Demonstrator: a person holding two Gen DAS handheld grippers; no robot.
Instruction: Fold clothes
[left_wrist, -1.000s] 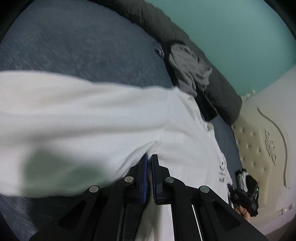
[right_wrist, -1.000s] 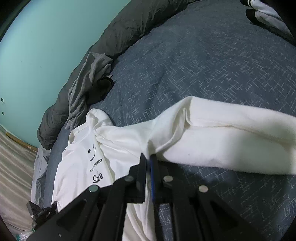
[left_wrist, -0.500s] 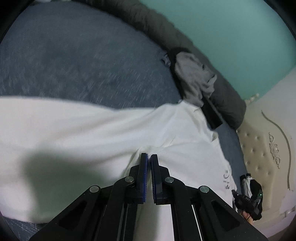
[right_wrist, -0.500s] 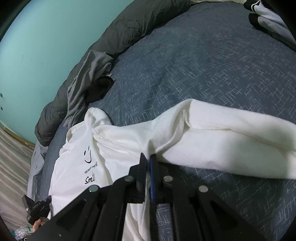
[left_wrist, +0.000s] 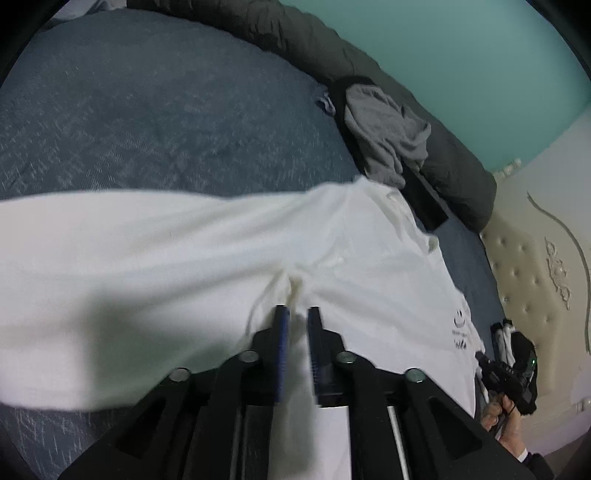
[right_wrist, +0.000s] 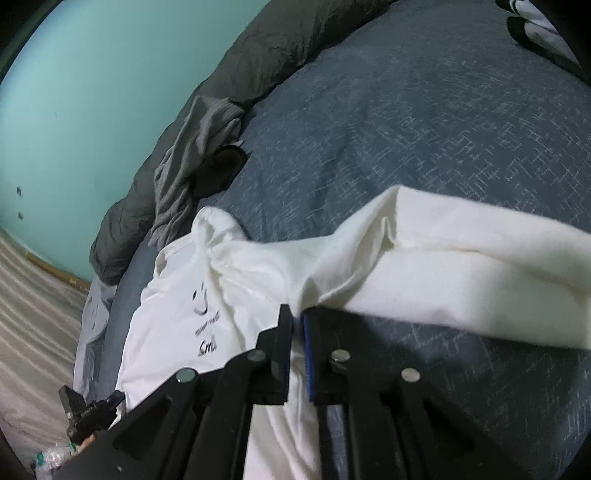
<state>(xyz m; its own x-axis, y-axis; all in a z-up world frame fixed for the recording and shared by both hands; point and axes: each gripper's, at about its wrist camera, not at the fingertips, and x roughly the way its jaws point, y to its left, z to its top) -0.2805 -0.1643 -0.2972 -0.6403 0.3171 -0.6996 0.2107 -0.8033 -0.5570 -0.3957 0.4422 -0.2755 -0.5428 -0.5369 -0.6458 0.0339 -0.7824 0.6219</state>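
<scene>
A white cotton T-shirt printed with a small black smiley and lettering lies spread on the dark blue-grey patterned bedspread, its folded sleeve stretched across the middle of the bed. The left gripper has its jaws opening, a pinched ridge of the white fabric standing loose between them. The right gripper has its jaws opening too, with a thin fold of the shirt in the narrow gap. A crumpled grey garment lies at the bed's far edge against a rolled dark grey duvet.
</scene>
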